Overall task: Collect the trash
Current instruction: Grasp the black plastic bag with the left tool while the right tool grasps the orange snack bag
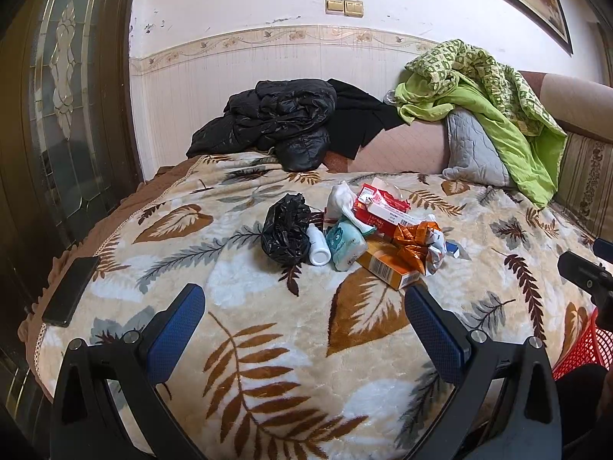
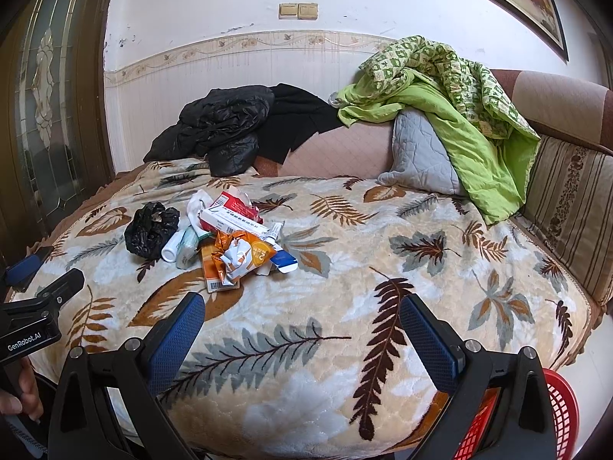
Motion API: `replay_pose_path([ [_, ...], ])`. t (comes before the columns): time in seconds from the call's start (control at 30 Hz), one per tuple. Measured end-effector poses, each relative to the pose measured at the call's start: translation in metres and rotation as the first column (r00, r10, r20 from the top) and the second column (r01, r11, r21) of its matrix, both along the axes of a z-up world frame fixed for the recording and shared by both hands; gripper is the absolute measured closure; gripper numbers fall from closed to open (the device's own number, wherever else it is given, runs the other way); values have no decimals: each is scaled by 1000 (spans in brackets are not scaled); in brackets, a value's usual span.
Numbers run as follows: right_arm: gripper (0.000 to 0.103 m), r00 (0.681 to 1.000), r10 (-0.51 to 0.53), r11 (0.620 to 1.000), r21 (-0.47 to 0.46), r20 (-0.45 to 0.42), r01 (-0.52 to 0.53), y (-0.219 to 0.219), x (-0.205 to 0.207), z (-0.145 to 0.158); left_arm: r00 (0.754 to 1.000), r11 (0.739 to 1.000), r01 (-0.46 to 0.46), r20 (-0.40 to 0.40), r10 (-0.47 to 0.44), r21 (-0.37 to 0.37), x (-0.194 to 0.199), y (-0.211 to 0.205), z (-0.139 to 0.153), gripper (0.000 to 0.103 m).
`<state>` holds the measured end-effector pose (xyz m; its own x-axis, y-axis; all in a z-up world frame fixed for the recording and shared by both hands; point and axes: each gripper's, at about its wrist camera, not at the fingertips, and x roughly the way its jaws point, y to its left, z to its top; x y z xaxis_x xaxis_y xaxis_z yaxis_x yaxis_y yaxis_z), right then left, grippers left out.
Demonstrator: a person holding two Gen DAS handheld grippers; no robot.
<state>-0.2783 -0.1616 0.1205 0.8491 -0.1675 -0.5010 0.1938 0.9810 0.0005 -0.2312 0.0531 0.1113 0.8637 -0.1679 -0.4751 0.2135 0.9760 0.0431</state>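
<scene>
both the left hand-held gripper (image 1: 304, 320) and right hand-held gripper (image 2: 302, 320) hover spread and empty. the crumpled orange foil wrapper (image 2: 239, 255) tops the litter on the leaf-patterned bed blanket (image 2: 345, 268); probably light, crinkly, best pinched at a raised fold.

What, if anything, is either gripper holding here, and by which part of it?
Nothing is held. The left gripper and right gripper are both open above the blanket, short of the trash pile.

The red basket (image 2: 559, 414) is cut off at the frame's lower edge.
</scene>
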Motion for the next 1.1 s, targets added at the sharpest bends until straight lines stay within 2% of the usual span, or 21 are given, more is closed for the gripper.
replay_pose_path([
  [0.47, 0, 1000, 4, 1000, 10, -11, -4, 0, 2, 0, 1000, 1000, 4, -10, -5, -6, 1, 2, -1, 0],
  [0.53, 0, 999, 14, 999, 40, -32, -13, -3, 7, -3, 999, 1000, 12, -40, -13, -21, 6, 4, -3, 0],
  [0.63, 0, 997, 34, 990, 141, -73, -23, -14, 20, -9, 993, 998, 27, -112, -34, -63, 21, 9, -7, 0],
  [0.73, 0, 991, 61, 964, 264, -115, -29, -24, 42, -17, 985, 994, 24, -170, -42, -110, 40, 13, -11, 0],
  [0.8, 1, 988, 82, 943, 332, -130, -34, -27, 58, -22, 979, 993, 23, -201, -46, -116, 55, 13, -11, 0],
  [0.9, 3, 980, 115, 900, 435, -165, -32, -29, 90, -33, 974, 991, 15, -223, -45, -134, 81, 14, -5, 0],
  [0.97, 7, 974, 136, 855, 518, -182, -23, -32, 114, -43, 973, 989, -1, -227, -33, -148, 101, 17, -1, 0],
  [1.1, 10, 967, 148, 798, 603, -206, 7, -34, 151, -56, 967, 987, -19, -255, -23, -158, 147, 19, 0, 0],
])
